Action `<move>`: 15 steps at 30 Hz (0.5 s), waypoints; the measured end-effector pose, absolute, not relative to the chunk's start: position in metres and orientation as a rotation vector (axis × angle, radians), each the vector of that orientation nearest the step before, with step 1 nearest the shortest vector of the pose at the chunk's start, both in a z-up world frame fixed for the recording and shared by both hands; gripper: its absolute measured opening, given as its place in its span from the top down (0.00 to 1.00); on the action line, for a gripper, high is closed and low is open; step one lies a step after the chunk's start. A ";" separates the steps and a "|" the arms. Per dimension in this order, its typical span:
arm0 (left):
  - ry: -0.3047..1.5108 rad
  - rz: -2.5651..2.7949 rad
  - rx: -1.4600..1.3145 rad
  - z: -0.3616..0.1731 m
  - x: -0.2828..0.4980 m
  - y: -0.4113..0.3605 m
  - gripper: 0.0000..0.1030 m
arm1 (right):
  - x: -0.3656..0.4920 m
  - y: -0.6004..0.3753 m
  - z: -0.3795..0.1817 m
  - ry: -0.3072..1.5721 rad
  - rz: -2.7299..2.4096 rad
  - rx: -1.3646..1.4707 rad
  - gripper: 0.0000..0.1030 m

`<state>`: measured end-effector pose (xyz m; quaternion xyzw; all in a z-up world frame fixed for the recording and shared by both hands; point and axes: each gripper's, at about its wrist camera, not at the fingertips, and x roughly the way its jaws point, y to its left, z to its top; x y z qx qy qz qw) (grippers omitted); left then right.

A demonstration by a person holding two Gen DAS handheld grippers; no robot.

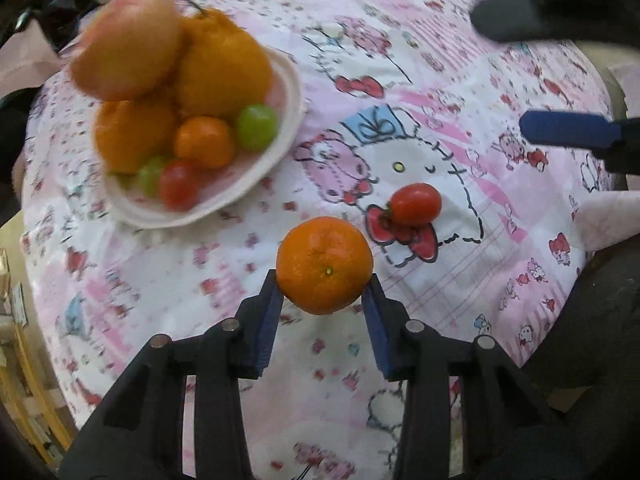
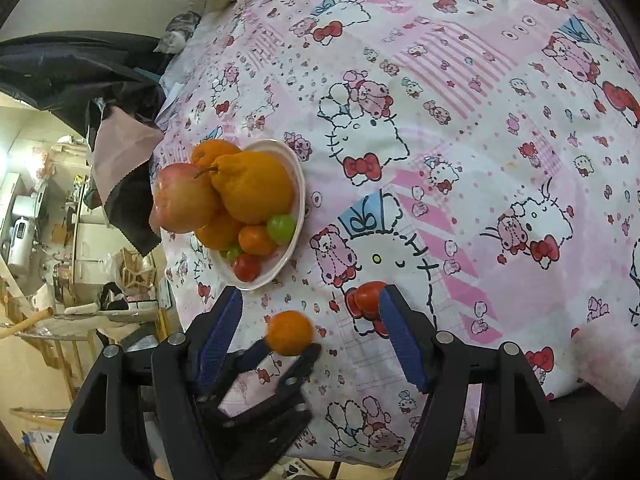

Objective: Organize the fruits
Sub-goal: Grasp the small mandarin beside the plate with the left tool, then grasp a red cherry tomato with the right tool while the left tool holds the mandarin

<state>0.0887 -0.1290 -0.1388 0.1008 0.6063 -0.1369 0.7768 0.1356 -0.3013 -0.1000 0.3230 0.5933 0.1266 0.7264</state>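
Observation:
My left gripper (image 1: 325, 286) is shut on a small mandarin (image 1: 324, 266) and holds it above the tablecloth; it also shows in the right wrist view (image 2: 289, 333). A red cherry tomato (image 1: 415, 204) lies on the cloth just beyond it, to the right. A white heart-shaped bowl (image 1: 288, 92) at the left holds an apple (image 1: 128, 42), large oranges (image 1: 222, 62), a small mandarin, green grapes and a tomato. My right gripper (image 2: 310, 314) is open, high over the table, with the tomato (image 2: 367, 299) by its right finger in the right wrist view.
A pink and white cartoon-print cloth (image 2: 460, 120) covers the round table. The table's edge runs close to the bowl's left side (image 2: 168, 200). Dark clothing and room clutter lie beyond that edge.

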 end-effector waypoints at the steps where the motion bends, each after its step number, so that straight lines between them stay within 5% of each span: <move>1: 1.306 -0.290 0.213 -0.134 0.088 -0.125 0.65 | 0.135 -0.301 -0.100 1.309 0.279 0.709 0.29; 15: 1.157 -0.086 0.023 -0.047 0.079 -0.022 0.65 | 0.131 -0.298 -0.106 1.333 0.242 0.660 0.29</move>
